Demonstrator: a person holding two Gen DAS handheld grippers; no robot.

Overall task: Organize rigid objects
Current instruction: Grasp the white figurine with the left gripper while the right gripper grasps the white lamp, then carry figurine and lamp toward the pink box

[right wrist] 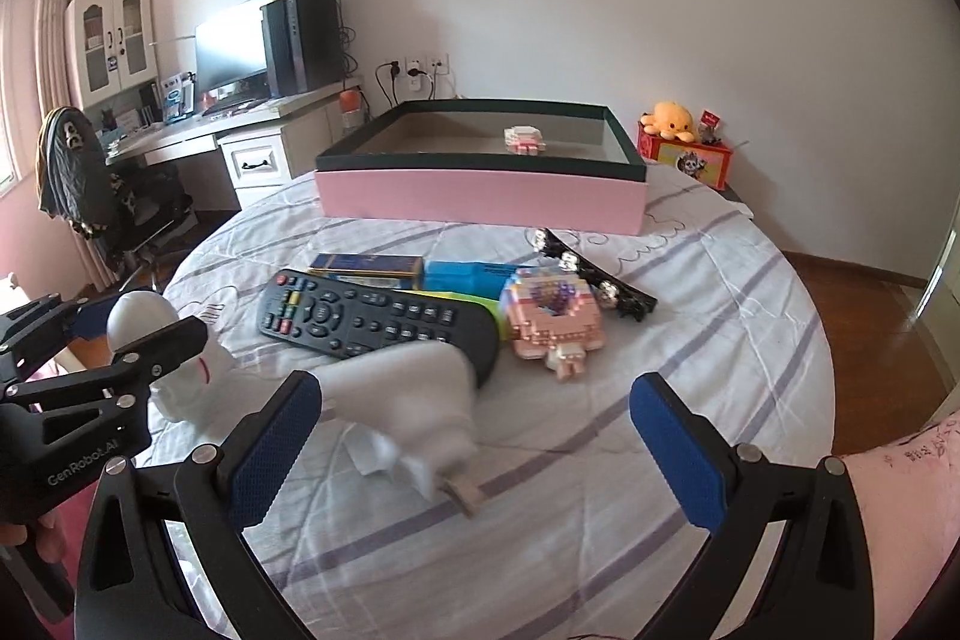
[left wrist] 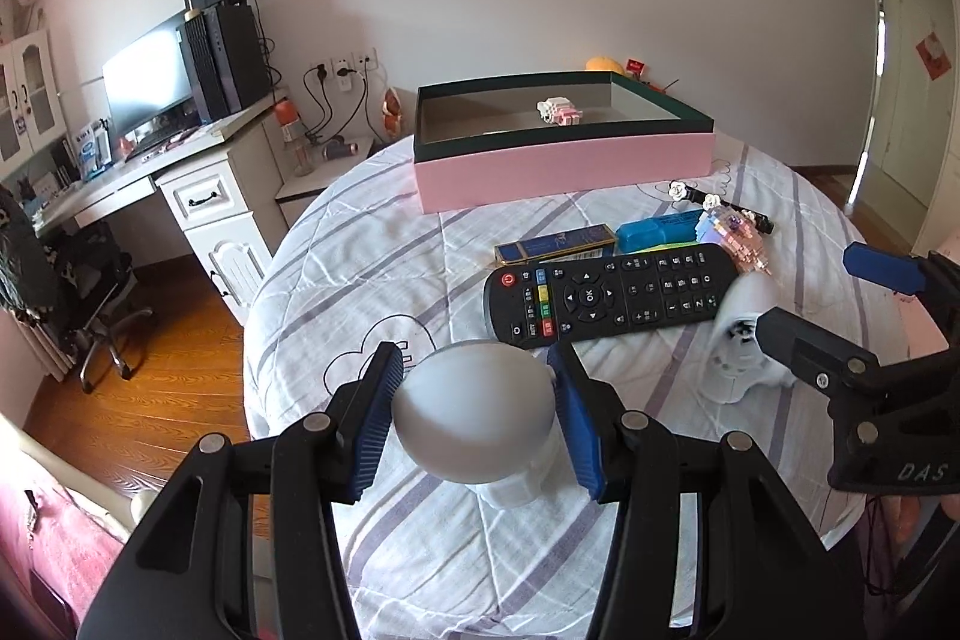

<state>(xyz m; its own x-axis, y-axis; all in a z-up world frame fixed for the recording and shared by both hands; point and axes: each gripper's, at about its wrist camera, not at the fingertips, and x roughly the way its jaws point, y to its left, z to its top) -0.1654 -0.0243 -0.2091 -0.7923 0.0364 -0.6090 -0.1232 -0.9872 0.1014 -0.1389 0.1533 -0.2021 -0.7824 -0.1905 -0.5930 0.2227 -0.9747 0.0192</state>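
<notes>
Your left tongs [left wrist: 474, 400] clamp the white figurine [left wrist: 480, 424], bottom centre, to lift it toward the pink box [left wrist: 564, 160] up top. Right tongs [right wrist: 474, 448] open, empty, straddling a second white figure [right wrist: 414, 400].

The remote [right wrist: 378, 319] is hiding most of a green thing [right wrist: 480, 305] at its two o'clock side. A white figure [right wrist: 414, 400] is blurring, covering the remote's near edge. The left gripper [left wrist: 474, 394] is masking the sides of the round head [left wrist: 474, 415]. Box [left wrist: 564, 142] walls are hiding the block toy's [left wrist: 561, 111] base. Remote labels are reading too small.
</notes>
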